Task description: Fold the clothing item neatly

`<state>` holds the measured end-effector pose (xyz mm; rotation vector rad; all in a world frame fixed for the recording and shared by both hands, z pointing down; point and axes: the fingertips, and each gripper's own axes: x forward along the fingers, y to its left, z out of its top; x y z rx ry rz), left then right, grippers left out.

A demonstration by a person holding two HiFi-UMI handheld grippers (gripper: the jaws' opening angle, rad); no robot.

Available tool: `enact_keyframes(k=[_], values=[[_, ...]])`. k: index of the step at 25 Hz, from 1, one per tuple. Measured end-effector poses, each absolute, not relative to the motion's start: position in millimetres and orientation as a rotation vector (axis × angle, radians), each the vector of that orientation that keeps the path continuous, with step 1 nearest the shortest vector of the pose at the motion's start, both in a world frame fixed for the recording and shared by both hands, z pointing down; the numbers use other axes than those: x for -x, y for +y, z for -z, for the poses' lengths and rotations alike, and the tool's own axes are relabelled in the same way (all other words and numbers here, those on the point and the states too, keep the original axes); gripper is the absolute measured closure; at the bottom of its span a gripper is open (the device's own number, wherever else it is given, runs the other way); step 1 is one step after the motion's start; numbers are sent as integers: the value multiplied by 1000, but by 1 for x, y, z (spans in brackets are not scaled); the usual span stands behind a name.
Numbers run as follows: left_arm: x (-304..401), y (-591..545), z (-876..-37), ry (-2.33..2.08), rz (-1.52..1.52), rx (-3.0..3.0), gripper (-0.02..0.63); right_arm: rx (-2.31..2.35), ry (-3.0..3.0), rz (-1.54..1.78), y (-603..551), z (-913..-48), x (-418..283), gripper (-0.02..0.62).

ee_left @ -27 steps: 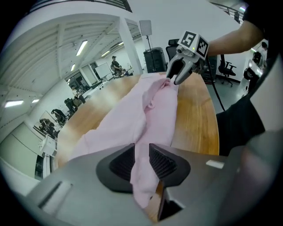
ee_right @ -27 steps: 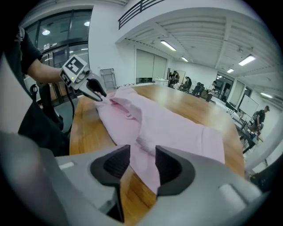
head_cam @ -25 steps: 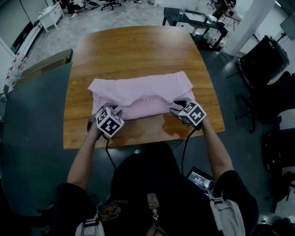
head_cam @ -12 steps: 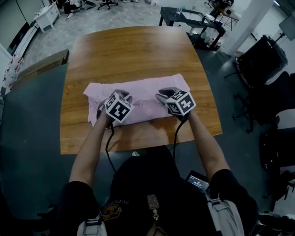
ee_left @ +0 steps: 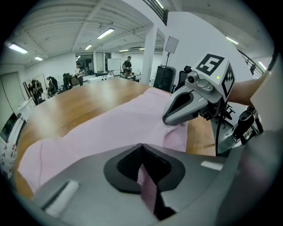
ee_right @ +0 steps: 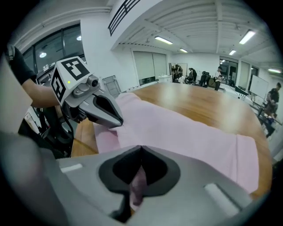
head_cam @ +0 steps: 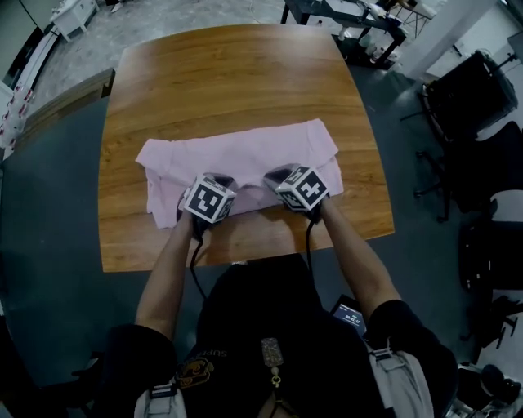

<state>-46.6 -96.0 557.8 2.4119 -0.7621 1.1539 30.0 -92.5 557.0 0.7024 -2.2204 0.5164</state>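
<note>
A pale pink garment (head_cam: 237, 151) lies spread across the wooden table (head_cam: 221, 73), with its long side toward me. My left gripper (head_cam: 216, 178) and right gripper (head_cam: 274, 175) sit side by side on its near edge, close together. Both have just been closing. In the left gripper view the jaws meet, with a fold of pink cloth (ee_left: 148, 190) pinched between them. The right gripper view shows the same, a pink fold (ee_right: 138, 183) caught in the shut jaws. Each gripper view also shows the other gripper (ee_left: 185, 106) (ee_right: 95, 108) resting on the cloth.
The table's near edge (head_cam: 245, 249) runs just below the grippers, with my arms reaching over it. Bare wood lies beyond the garment. Black office chairs (head_cam: 482, 106) stand to the right and a dark desk (head_cam: 343, 12) stands at the back.
Both grippers have moved inward from the garment's near corners toward its middle and now sit close together. Their jaws have shut on the pink cloth.
</note>
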Motion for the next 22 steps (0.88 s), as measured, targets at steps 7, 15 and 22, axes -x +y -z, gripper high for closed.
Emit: enact_keyframes(k=[7,15,22], values=[[56,-68,-573,-801,-1197,-2371,598,-659,-2200,-386,-75,-568,-37,592],[162,-161,-506,-1329,-978,-2273,596,-945,-2269,-395,-142,-513,-99,586],[272,-230,-524,-1538,-945,-1977,418,-1212,-2139,-508,-218,-516,-189,476]])
